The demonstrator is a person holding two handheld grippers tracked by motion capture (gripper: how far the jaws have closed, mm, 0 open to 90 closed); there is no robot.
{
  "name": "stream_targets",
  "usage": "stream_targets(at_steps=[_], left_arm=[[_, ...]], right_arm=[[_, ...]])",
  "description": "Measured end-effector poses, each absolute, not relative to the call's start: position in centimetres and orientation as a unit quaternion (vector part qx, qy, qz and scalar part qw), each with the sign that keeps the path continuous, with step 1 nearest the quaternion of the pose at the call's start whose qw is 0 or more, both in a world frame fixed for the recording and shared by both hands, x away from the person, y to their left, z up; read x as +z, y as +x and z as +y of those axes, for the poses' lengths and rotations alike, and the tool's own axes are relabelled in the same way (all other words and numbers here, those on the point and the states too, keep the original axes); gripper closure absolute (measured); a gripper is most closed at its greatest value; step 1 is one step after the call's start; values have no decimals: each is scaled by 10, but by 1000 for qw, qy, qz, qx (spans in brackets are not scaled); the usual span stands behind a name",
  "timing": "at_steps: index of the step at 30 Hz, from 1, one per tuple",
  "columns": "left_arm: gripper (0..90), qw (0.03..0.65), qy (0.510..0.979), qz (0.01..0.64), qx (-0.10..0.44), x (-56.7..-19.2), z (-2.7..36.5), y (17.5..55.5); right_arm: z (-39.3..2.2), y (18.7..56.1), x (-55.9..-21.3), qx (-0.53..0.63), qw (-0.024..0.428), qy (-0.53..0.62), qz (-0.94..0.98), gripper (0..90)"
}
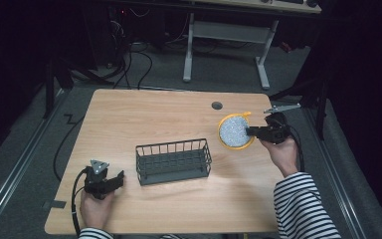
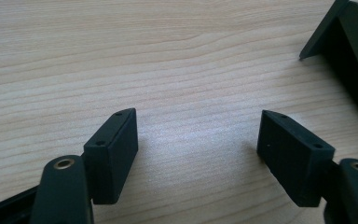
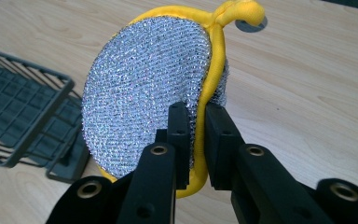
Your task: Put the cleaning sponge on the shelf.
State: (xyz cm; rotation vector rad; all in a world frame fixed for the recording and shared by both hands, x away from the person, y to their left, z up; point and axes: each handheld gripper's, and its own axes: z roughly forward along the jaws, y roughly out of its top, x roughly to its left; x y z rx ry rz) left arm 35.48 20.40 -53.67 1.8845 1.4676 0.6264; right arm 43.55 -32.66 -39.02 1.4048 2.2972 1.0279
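From the high view I saw the whole light wooden table (image 1: pixel 154 119), with the dark grey wire basket (image 1: pixel 173 160) in its middle. The right gripper view showed me what the high view could not: the right gripper (image 3: pixel 196 140) had its jaws clamped on the edge of the round silver mesh scrubber with yellow rim (image 3: pixel 149 88), held tilted above the table. The left gripper (image 2: pixel 198 144) rested low near the table's front left, jaws wide apart over bare wood, beside the basket's corner.
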Motion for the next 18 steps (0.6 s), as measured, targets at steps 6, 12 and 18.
stream_targets(at_steps=[6, 12, 18], left_arm=[[298, 328, 721, 560, 240, -537, 203, 355], [297, 328, 723, 559, 240, -537, 204, 355], [296, 327, 723, 558, 242, -537, 203, 355]], right_arm=[[-320, 426, -381, 369, 128, 464, 795, 819], [-307, 419, -370, 383, 130, 438, 803, 819], [-289, 417, -362, 397, 129, 414, 809, 819]])
